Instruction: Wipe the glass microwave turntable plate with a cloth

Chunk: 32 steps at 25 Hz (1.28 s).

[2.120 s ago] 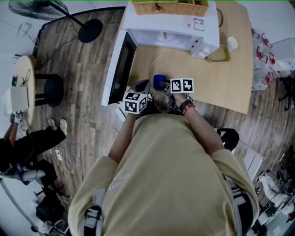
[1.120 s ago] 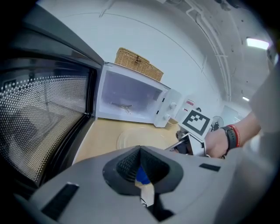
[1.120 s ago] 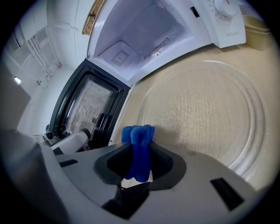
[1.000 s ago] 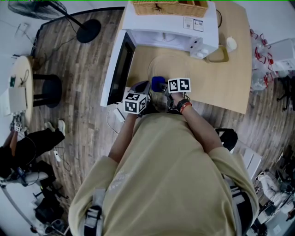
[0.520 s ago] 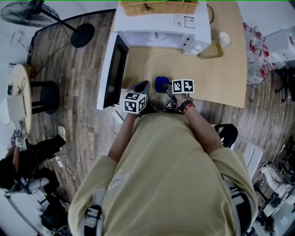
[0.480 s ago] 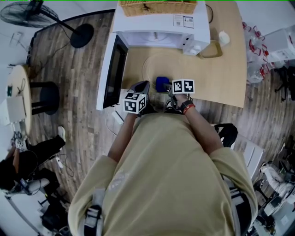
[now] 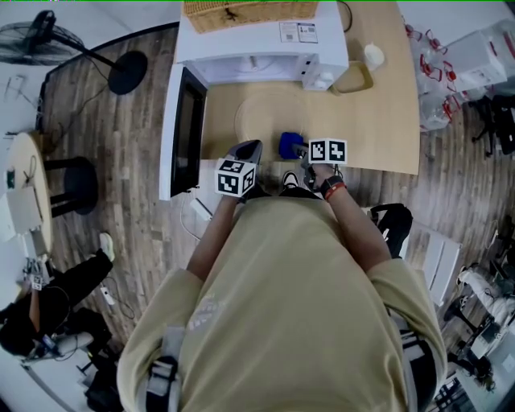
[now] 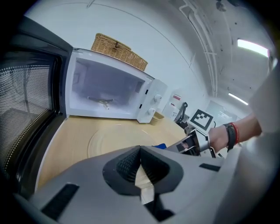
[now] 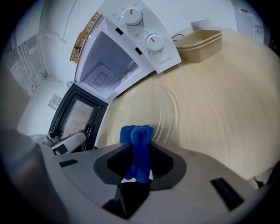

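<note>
Blue cloth (image 9: 136,136) gripped in right tongs (image 9: 137,173), left tongs (image 8: 141,174) closed empty, side by side

One white microwave (image 7: 257,44) at the far edge of the tabletop (image 7: 378,121), with two dials (image 9: 132,16) (its one door (image 7: 187,133) stands open). One wicker basket (image 7: 249,10) on top. One glass turntable plate (image 7: 269,121). One blue cloth (image 7: 290,145). One beige tray (image 7: 354,78) near the far right corner. Two grippers: left gripper (image 7: 248,148), right gripper (image 7: 304,151).

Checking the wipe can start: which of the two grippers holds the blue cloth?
The right gripper: its jaws pinch the blue cloth. The left gripper is shut on nothing.
</note>
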Tool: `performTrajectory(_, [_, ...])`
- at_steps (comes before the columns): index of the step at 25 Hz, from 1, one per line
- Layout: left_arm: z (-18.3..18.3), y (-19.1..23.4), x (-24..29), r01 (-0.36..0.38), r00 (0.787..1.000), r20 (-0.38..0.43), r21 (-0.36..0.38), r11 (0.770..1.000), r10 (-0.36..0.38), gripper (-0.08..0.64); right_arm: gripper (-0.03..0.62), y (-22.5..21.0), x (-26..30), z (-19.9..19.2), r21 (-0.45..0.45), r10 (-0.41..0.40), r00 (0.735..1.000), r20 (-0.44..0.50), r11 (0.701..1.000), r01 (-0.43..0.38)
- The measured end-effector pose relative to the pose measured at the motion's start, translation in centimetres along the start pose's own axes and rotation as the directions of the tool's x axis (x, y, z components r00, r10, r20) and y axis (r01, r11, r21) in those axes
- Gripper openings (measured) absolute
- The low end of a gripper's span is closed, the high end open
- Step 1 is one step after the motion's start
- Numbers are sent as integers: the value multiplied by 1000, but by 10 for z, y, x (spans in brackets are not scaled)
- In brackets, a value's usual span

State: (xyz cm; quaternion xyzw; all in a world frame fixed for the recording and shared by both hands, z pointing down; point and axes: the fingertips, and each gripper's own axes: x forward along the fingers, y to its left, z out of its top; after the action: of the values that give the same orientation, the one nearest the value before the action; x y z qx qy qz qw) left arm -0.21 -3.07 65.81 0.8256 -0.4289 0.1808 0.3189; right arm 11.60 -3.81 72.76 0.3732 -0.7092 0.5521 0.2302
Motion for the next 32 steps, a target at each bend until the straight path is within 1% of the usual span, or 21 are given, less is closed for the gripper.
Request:
performTrajectory(8, [2,-1,6,10,1000,-7,3,1000,-10,18,117,-19,-18,2,3,-51,998,24,999,51])
performTrajectory(14, [1,7,3,-8,1000,-7,-10,1000,8,18,117,-22,-17,3,18,-58,998,25,998,58])
performTrajectory(17, [2,14,0,-26,1000,-1,-21,999,26,18,117,-19,-15,5,4,-67,998,13,998,67])
performTrajectory(20, [3,22,-5,-49,999,9,-36,998,50,18,115,-12,-13,9,-33,-73,997,0,997,73])
performTrajectory(22, [2,26,-9,-64,998,15,-48,997,65,18,114,-2,-11,11,-52,-56,998,-7,997,56])
performTrajectory(27, [-3,39,-21,-101,994,25,-76,992,103,18,112,36,7,13,-87,34,999,-36,996,-37])
performTrajectory(32, [-1,46,-30,-126,991,41,-92,988,131,18,112,74,31,3,-140,116,988,-105,982,-130])
